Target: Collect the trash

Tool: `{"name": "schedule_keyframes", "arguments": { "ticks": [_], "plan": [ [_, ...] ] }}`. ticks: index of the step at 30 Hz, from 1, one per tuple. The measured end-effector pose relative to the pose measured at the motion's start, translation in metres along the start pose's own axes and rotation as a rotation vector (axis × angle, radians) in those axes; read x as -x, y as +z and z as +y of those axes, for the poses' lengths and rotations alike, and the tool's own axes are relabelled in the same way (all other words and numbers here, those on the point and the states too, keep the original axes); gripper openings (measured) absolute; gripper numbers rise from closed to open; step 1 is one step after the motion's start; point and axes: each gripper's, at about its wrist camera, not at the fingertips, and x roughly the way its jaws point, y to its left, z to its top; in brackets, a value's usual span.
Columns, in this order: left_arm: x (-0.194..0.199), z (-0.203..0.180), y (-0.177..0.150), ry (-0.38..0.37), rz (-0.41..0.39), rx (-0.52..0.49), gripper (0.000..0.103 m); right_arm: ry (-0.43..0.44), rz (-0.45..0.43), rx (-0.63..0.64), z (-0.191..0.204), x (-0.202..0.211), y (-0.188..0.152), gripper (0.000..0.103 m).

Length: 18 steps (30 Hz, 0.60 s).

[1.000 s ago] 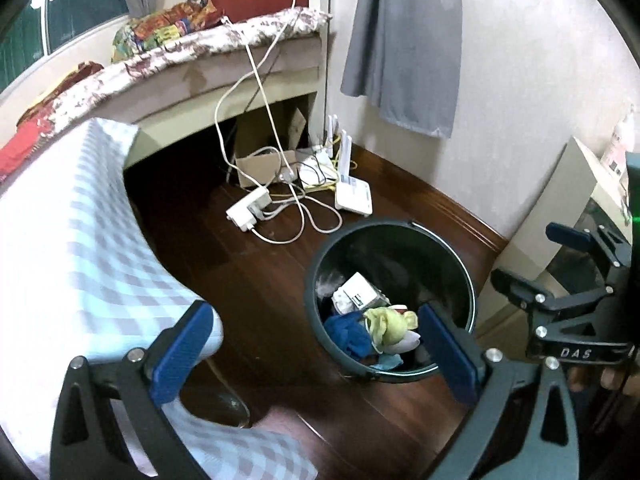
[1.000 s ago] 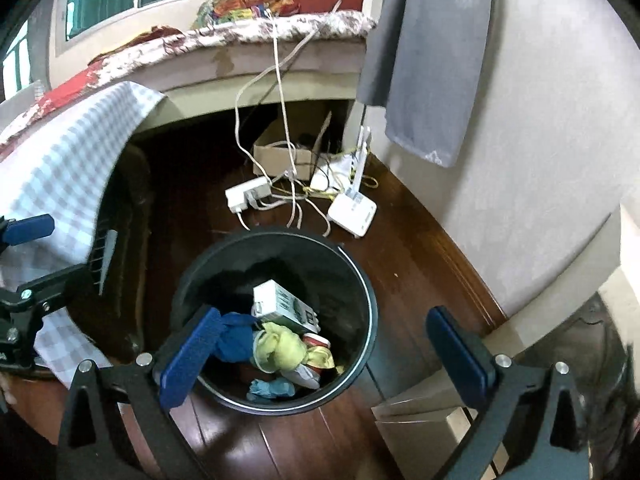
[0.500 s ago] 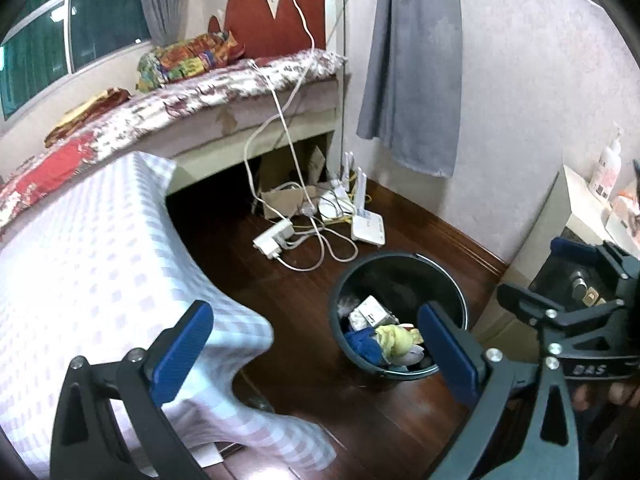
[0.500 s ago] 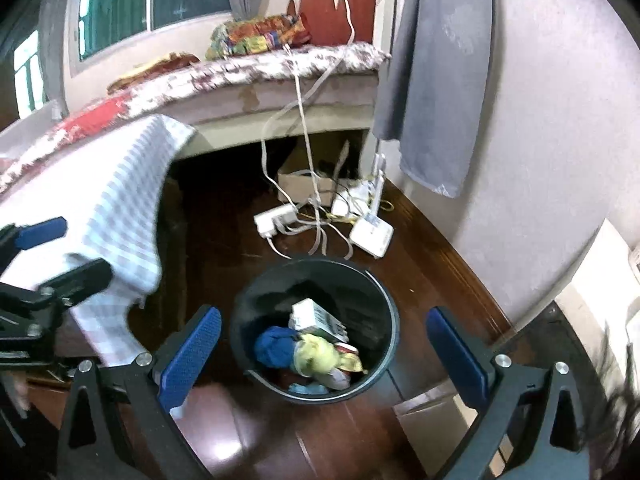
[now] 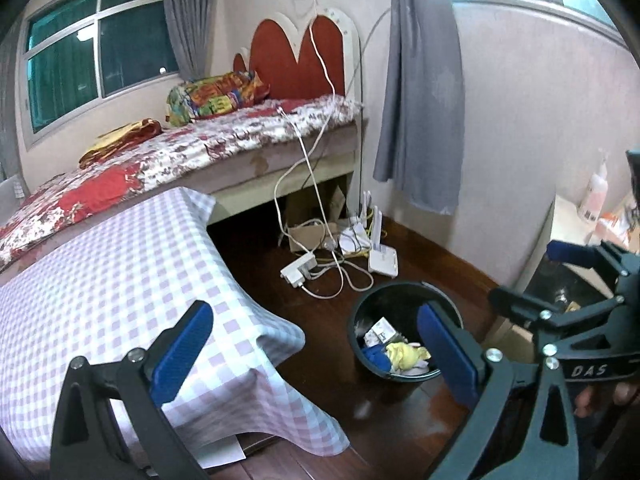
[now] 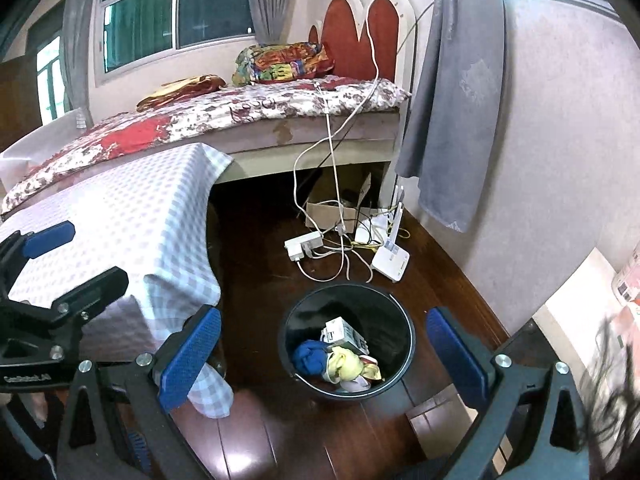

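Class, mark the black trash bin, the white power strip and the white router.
black trash bin (image 6: 406, 322), right wrist view, right rim.
white power strip (image 6: 304, 245), right wrist view, top face.
white router (image 5: 383, 262), left wrist view, flat body.

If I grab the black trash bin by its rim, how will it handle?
The black trash bin looks like thin plastic, so probably light and the rim may flex. The trash sits low, mostly cloth and a small carton, so it should slide on the glossy floor rather than tip.
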Motion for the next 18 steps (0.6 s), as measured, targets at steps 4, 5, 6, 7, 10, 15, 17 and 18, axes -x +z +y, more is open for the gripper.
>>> {"name": "schedule_keyframes", "arguments": {
  "ticks": [4, 5, 6, 7, 10, 15, 17, 18],
  "plan": [
    [0.016, 0.001, 0.0, 0.018, -0.028, -0.005, 0.102, 0.004, -0.024, 0.021, 0.005, 0.015, 0.004, 0.103],
    [0.018, 0.002, 0.0, 0.022, -0.029, -0.003, 0.103, 0.009, -0.03, 0.023, 0.006, 0.018, 0.006, 0.103],
    [0.02, 0.003, 0.0, 0.024, -0.031, 0.002, 0.102, 0.012, -0.035, 0.025, 0.008, 0.022, 0.007, 0.103],
    [0.023, 0.004, 0.001, 0.027, -0.034, 0.008, 0.102, 0.01, -0.042, 0.03, 0.01, 0.025, 0.008, 0.103],
    [0.036, 0.005, 0.004, 0.04, -0.056, 0.02, 0.103, 0.017, -0.062, 0.043, 0.015, 0.037, 0.013, 0.103],
    [0.057, 0.01, 0.004, 0.054, -0.093, 0.05, 0.103, 0.013, -0.113, 0.056, 0.019, 0.067, 0.018, 0.103],
    [0.063, 0.011, 0.004, 0.051, -0.1, 0.055, 0.103, 0.01, -0.132, 0.052, 0.019, 0.079, 0.02, 0.103],
    [0.065, 0.011, 0.005, 0.048, -0.104, 0.059, 0.102, 0.009, -0.136, 0.051, 0.019, 0.082, 0.02, 0.103]
  ]
}}
